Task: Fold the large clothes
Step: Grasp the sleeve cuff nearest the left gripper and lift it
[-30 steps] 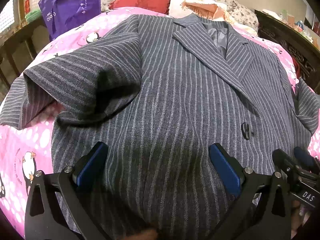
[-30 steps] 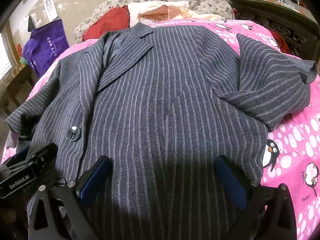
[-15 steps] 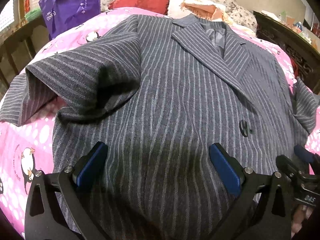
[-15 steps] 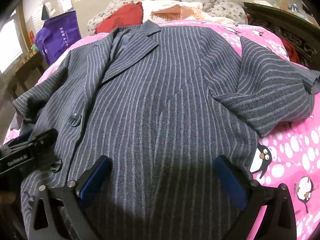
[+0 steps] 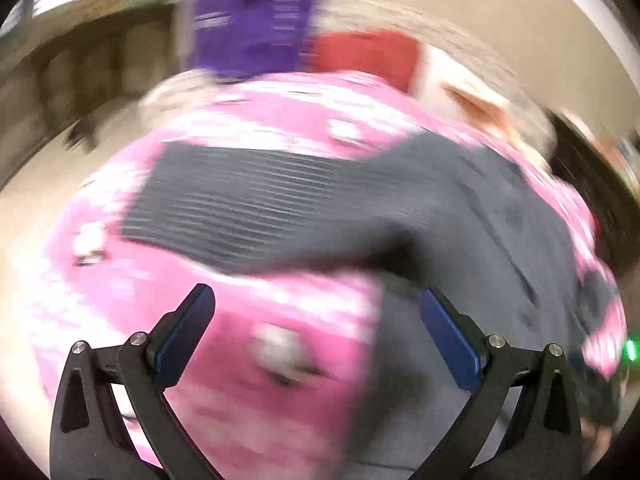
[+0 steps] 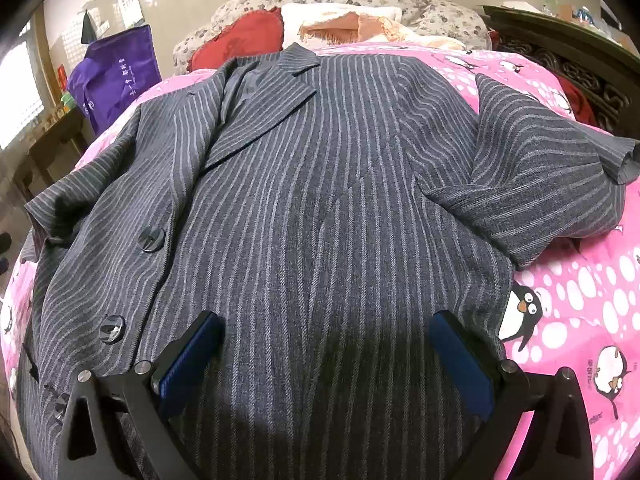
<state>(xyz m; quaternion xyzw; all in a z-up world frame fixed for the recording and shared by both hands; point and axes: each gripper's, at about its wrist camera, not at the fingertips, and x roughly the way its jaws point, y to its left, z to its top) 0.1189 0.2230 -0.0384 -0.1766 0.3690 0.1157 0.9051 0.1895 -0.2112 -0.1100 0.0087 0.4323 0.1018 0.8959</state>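
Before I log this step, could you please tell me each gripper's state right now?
Left gripper: open, holding nothing; view blurred.
Right gripper: open, holding nothing, above the striped jacket.

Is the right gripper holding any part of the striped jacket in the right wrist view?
No: the right gripper has its blue pads wide apart above the striped jacket, with nothing clamped between them.

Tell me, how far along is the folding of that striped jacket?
Barely begun. The jacket lies spread flat on the pink bedspread, buttons up. Both tongs, left and right, are open and hold nothing. The sleeve and body are not yet folded.
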